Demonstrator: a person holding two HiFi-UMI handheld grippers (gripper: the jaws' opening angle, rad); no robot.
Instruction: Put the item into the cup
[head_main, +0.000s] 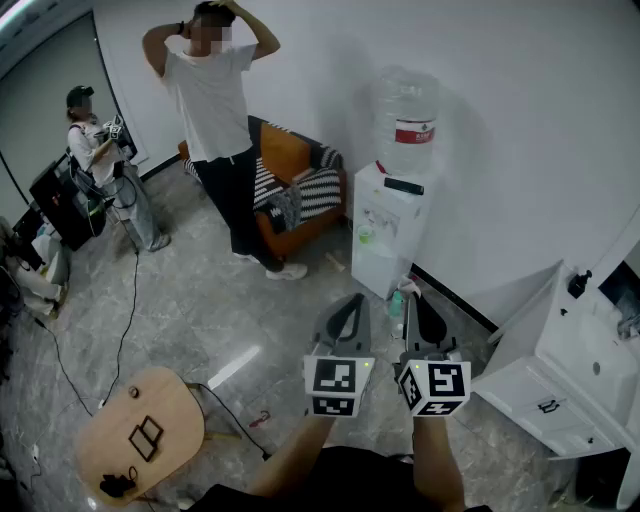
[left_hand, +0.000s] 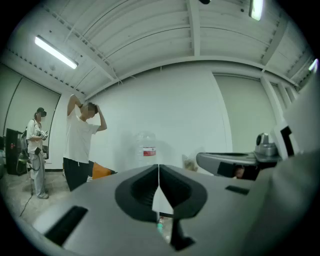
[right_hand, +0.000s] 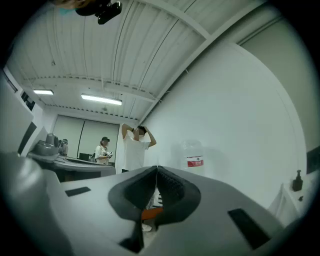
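Note:
Both grippers are held up side by side above the floor, pointing at the far wall. My left gripper (head_main: 355, 299) has its jaws closed together with nothing between them; in the left gripper view the left gripper (left_hand: 159, 170) shows its tips meeting. My right gripper (head_main: 413, 298) is likewise shut and empty, and the right gripper (right_hand: 157, 171) shows its tips touching in its own view. No cup and no item to put in it can be made out in any view.
A white water dispenser (head_main: 385, 230) with a large bottle (head_main: 405, 110) stands against the wall ahead. A person in a white shirt (head_main: 212, 95) stands by an orange sofa (head_main: 290, 160). Another person (head_main: 95, 150) stands far left. A round wooden table (head_main: 140, 440) is lower left; a white cabinet (head_main: 570, 370) at right.

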